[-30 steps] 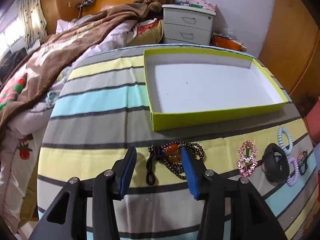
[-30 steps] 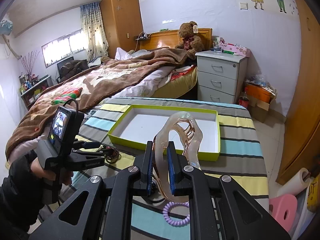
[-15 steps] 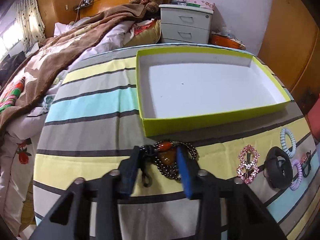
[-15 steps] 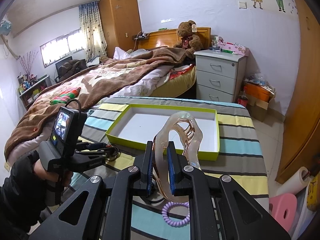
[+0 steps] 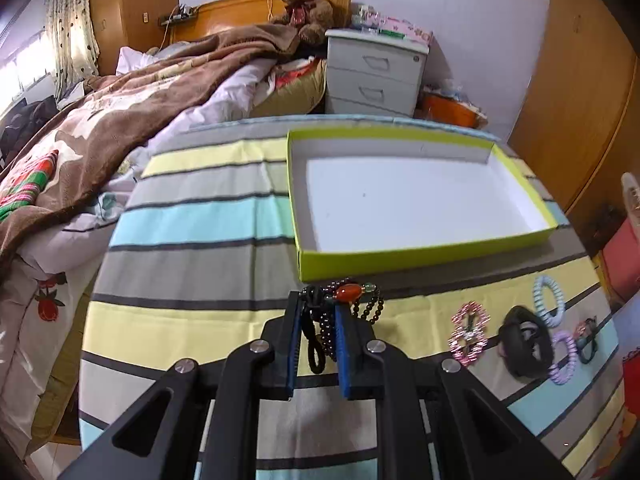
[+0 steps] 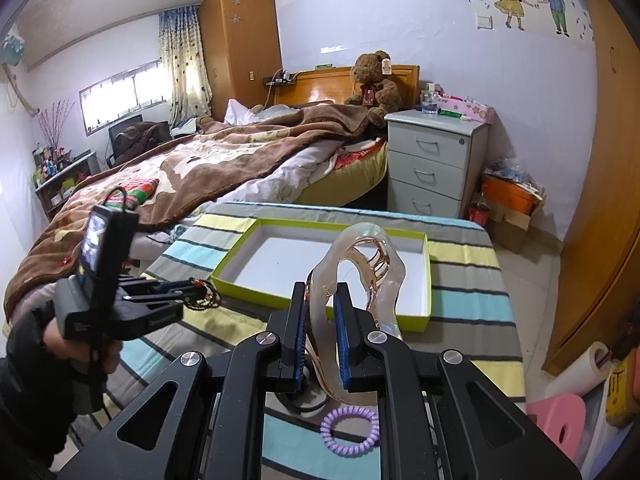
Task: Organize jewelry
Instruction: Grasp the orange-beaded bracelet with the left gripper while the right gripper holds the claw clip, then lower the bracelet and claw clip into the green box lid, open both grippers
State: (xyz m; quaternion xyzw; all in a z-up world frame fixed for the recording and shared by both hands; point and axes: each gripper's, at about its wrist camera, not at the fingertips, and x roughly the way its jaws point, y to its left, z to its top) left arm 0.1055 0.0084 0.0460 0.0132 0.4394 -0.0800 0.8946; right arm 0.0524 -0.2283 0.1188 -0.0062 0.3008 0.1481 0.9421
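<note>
- We list a dark, glossy beaded bracelet with an orange oval bead (image 5: 340, 304), pinched as our left gripper (image 5: 317, 316) has just been closing.
- We list a clear, smooth, curved plastic hair claw (image 6: 360, 276), clamped in our right gripper (image 6: 320, 304), at six o'clock from the shallow lime-green cardboard tray (image 6: 256, 292).

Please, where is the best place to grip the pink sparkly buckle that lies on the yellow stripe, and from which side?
Probably from above: the pink sparkly buckle lies flat, a figure-eight of two loops. Close the fingers across its narrow waist, the slimmest part, with free cloth on both sides.
</note>
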